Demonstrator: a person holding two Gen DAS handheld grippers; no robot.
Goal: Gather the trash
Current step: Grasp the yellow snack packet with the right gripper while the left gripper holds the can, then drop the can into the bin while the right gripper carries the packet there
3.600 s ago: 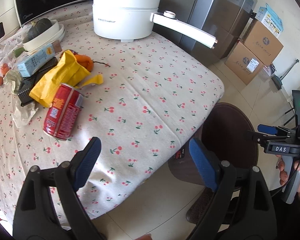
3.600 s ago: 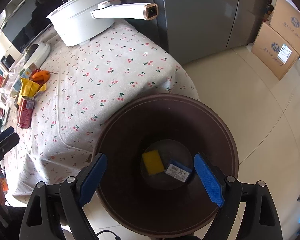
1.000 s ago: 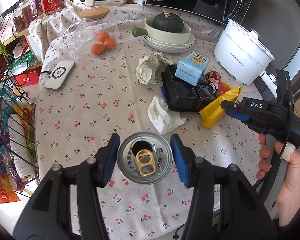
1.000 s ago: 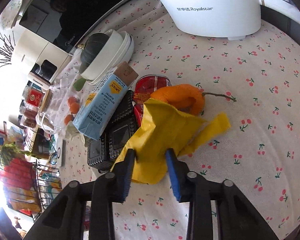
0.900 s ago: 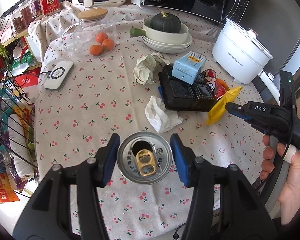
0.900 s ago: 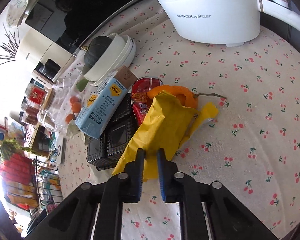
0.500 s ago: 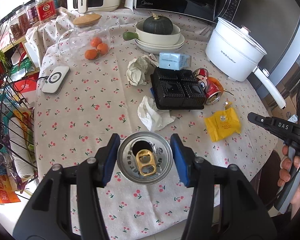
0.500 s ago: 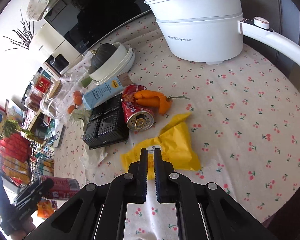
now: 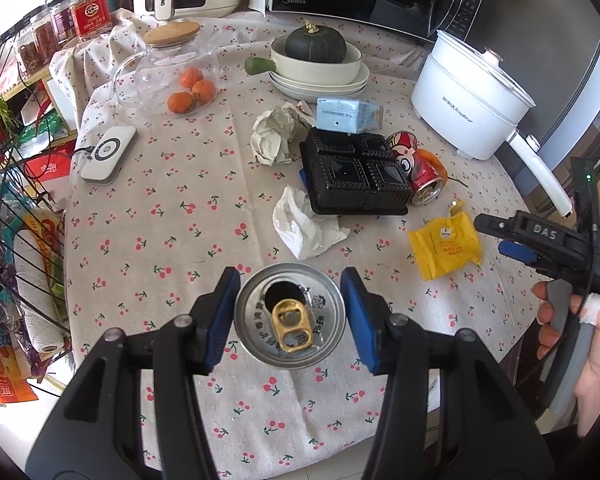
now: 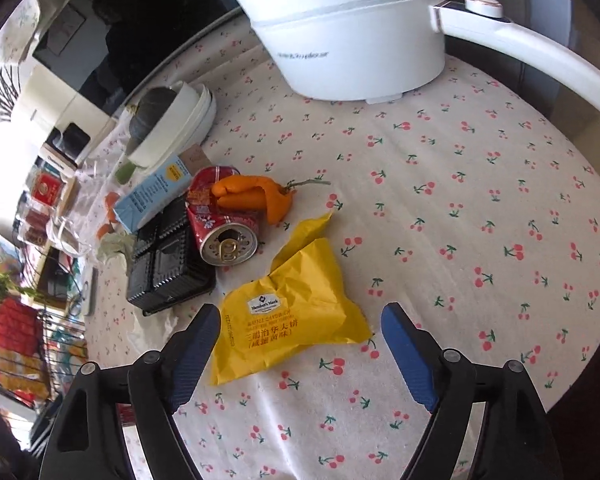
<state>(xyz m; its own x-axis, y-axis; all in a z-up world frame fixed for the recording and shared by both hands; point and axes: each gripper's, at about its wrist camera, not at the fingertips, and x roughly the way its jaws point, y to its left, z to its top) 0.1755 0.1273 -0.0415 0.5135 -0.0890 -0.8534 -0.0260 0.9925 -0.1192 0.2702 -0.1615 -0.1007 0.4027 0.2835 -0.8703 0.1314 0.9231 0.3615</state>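
Left gripper [image 9: 290,322] clamped on an upright drink can [image 9: 290,316], pads on its sides, top with gold tab facing the camera, held over the table's [image 9: 172,216] near edge. Right gripper [image 10: 302,354] has just sprung wide; jaws stand apart, nothing pinched. Yellow snack wrapper [image 10: 290,322] lies flat on the cloth just ahead of the fingers, toward the table's right edge. Beyond it toward the middle: crushed red can [image 10: 222,228] on its side, orange pepper [image 10: 252,196] against it, black plastic tray [image 10: 164,260], blue carton [image 10: 154,192]. White tissue [image 9: 304,228] and crumpled paper [image 9: 274,136] mid-table. White cooker pot [image 10: 348,28] at the far right edge
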